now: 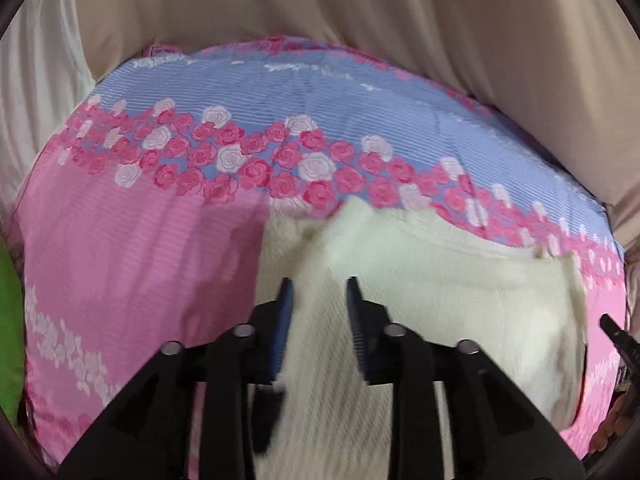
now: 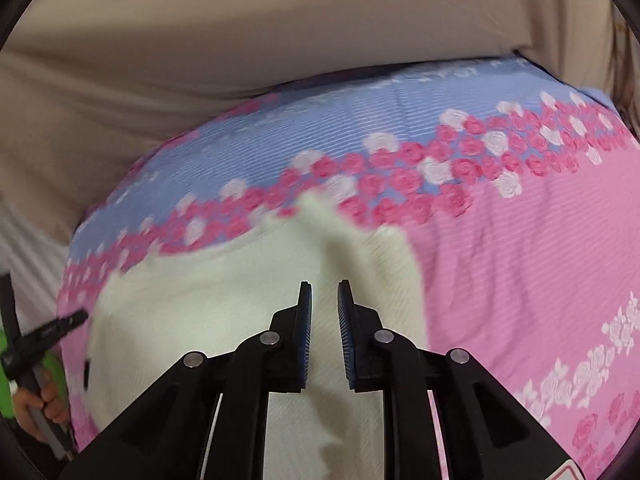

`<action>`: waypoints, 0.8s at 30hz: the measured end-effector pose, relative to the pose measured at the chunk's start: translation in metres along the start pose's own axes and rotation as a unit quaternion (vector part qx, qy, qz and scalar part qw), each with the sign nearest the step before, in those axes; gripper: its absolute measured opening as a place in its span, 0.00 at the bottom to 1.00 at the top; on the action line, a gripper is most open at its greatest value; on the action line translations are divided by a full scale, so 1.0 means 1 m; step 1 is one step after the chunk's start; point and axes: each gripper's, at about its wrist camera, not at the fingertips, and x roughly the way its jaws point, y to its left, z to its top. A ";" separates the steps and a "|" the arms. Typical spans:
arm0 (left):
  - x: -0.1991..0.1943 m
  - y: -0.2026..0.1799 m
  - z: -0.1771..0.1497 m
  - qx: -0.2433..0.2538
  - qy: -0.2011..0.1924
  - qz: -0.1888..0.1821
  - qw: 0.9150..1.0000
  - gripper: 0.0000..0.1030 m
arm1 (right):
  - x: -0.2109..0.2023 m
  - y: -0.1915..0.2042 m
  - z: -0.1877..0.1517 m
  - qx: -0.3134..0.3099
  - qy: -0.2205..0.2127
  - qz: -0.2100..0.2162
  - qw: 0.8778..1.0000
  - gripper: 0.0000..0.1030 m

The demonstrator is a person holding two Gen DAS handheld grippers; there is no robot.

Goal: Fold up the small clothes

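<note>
A cream knitted garment (image 1: 460, 292) lies on a pink and blue rose-print bedsheet (image 1: 140, 248). In the left wrist view a raised fold of it (image 1: 320, 320) runs between the two blue-padded fingers, and my left gripper (image 1: 319, 284) looks shut on that fold. In the right wrist view the garment (image 2: 192, 304) spreads left and below, with a raised corner (image 2: 320, 216) ahead. My right gripper (image 2: 323, 286) hangs over the cloth with a narrow gap between its jaws; whether cloth is pinched there is unclear. The image is motion-blurred.
Beige cushions or padding (image 1: 360, 20) rise behind the bed (image 2: 200, 40). The right gripper's tip (image 1: 618, 336) shows at the right edge of the left view. The left gripper and the hand holding it (image 2: 44, 396) show at the left edge of the right view. Something green (image 1: 10, 320) lies at far left.
</note>
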 end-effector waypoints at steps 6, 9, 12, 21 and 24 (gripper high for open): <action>0.009 -0.013 -0.062 0.009 0.054 -0.002 0.998 0.30 | 0.021 0.043 -0.069 -0.076 0.057 -0.006 0.995 0.14; 0.022 0.000 -0.080 0.002 0.071 0.006 0.997 0.31 | 0.031 0.023 -0.089 -0.061 0.088 -0.016 0.994 0.09; 0.014 0.003 -0.079 0.004 0.065 0.009 0.998 0.31 | 0.004 0.013 -0.088 -0.036 0.067 -0.012 0.997 0.10; -0.016 0.020 -0.097 -0.030 0.051 -0.016 0.998 0.37 | -0.013 -0.028 -0.111 0.004 0.061 -0.041 0.997 0.19; -0.026 0.040 -0.110 -0.063 0.044 -0.025 0.997 0.63 | -0.026 -0.042 -0.116 0.010 0.038 -0.061 0.997 0.54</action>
